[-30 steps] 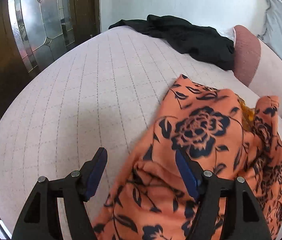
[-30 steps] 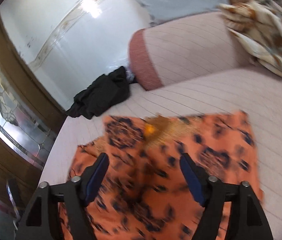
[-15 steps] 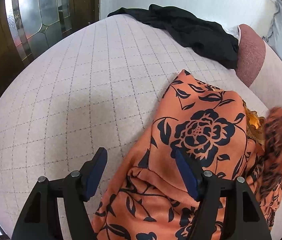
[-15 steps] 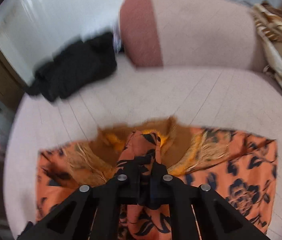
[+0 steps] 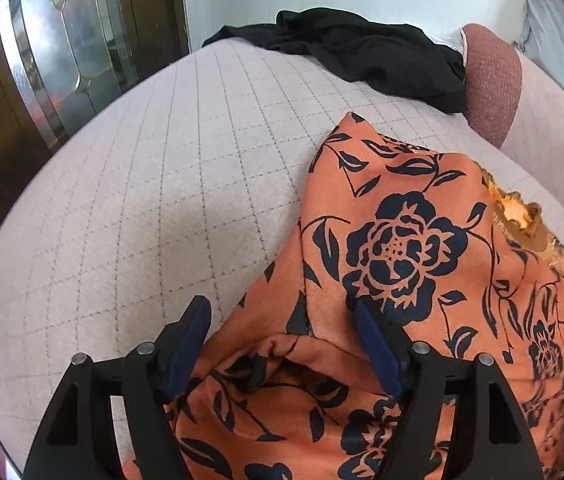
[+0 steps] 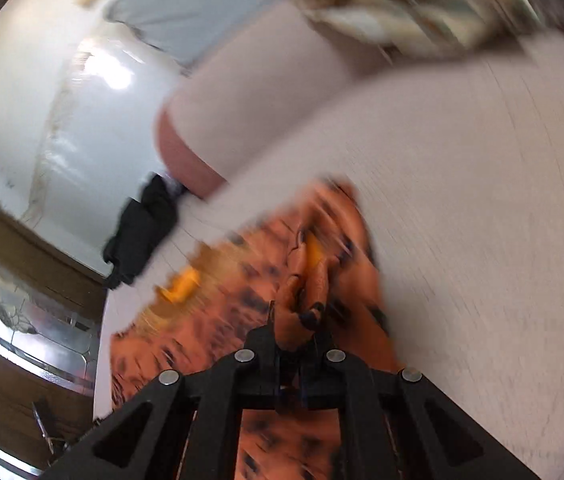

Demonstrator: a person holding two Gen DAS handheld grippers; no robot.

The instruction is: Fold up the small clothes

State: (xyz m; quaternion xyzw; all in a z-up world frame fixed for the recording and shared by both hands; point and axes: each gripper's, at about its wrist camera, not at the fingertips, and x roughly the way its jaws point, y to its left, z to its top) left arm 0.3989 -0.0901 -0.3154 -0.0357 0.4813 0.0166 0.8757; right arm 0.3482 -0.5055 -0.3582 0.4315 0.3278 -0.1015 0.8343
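Note:
An orange garment with a dark blue flower print [image 5: 401, 240] lies on the pale quilted cushion [image 5: 162, 200]. My left gripper [image 5: 280, 308] hovers over its near left edge with its jaws opening. A raised fold of the cloth sits between the blue pads [image 5: 186, 344], which do not press on it. In the blurred right wrist view my right gripper [image 6: 295, 320] is shut on a bunched ridge of the same orange garment [image 6: 202, 340], which runs forward from the fingertips. A yellow-gold inner lining [image 5: 521, 216] shows at the garment's far edge.
A black garment [image 5: 361, 52] lies crumpled at the cushion's far end, next to a dusty pink bolster [image 5: 489, 76]. A brown and cream patterned cloth [image 6: 401, 8] sits at the top of the right wrist view. A wooden door with leaded glass [image 5: 62, 60] stands to the left.
My right gripper went from open above the garment to shut on a bunch of it, then swung and rolled, dragging the cloth. My left gripper edged forward over the garment's edge.

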